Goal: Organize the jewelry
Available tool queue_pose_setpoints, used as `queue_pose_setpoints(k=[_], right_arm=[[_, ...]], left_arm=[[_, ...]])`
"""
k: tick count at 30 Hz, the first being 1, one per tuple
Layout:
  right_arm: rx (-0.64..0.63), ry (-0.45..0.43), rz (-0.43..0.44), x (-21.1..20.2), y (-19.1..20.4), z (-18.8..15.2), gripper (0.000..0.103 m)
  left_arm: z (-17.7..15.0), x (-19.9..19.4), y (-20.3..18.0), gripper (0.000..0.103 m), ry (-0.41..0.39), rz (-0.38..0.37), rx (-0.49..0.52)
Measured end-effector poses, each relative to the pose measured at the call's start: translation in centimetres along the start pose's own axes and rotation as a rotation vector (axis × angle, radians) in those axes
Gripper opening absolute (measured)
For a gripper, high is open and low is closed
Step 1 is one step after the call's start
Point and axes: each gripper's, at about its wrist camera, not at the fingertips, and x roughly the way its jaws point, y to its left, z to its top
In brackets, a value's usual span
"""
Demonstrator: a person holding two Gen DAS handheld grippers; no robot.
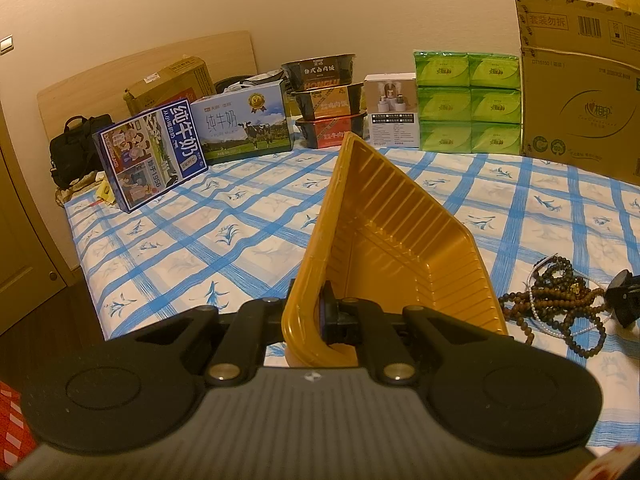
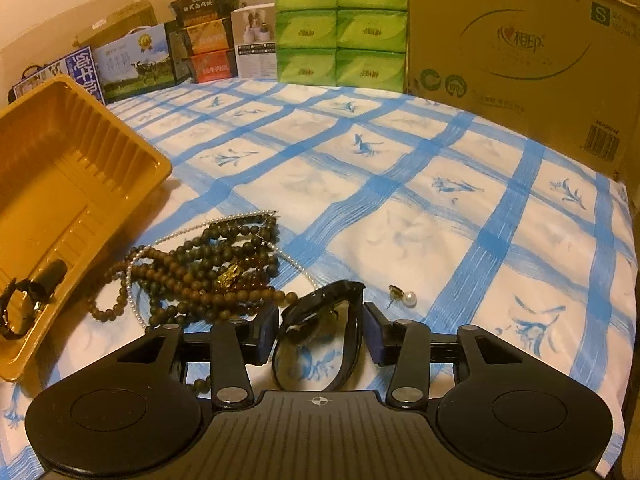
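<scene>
**Grippers at the jewelry pile: tray clamped left, glasses between right jaws**

Left gripper is pinched tight on the near wall of the gold plastic tray, one pad inside the wall, one outside. Tray is tilted up off the bedsheet, far corner pointing toward the back row of boxes.

Right gripper stands partly spread. Folded black glasses lie between its blue pads; small gaps show on both sides, so the pads do not appear to press on the frame. Glasses rest on the sheet.

Just beyond the right gripper, to its left: tangled heap of brown and dark bead strands with a thin pearl string looped through it and a small gold charm in the middle. Heap lies just beside the tray, outside it. A pearl earring sits alone on the sheet, near the glasses, to their right.

Inside the tray, right wrist view: a dark wristwatch at the near end.

Far edge: milk cartons, stacked food bowls, green tissue packs, large cardboard box.
</scene>
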Motion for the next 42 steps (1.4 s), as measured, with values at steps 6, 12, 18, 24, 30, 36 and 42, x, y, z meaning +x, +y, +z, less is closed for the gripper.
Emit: queue_pose_setpoints(k=[6, 12, 18, 24, 30, 36, 42], right_arm=[[-0.01, -0.001, 0.0, -0.2, 0.1, 0.0, 0.031], [-0.023, -0.034, -0.007, -1.4, 0.5, -0.3, 0.028], [-0.046, -0.091, 0.035, -3.3, 2.0, 1.5, 0.017], [-0.084, -0.124, 0.15, -3.8, 5.8, 3.6, 0.007], [-0.134, -0.142, 0.276, -3.3, 11.0, 4.7, 0.0], [-0.12, -0.187, 0.259, -3.5, 10.3, 4.5, 0.001], [-0.092, -0.113, 0.149, -2.9, 6.1, 1.6, 0.044]], left_arm=[[0.0, 0.0, 0.0, 0.007, 0.0, -0.001, 0.0], [0.0, 0.0, -0.1, 0.007, -0.001, 0.0, -0.001], [0.0, 0.0, -0.1, 0.007, 0.0, 0.0, 0.0], [0.0, 0.0, -0.1, 0.007, 0.0, -0.001, -0.002], [0.0, 0.0, -0.1, 0.007, 0.0, -0.003, -0.005], [0.0, -0.2, -0.3, 0.007, -0.008, -0.008, 0.001], [0.1, -0.2, -0.2, 0.007, -0.009, -0.011, -0.002]])
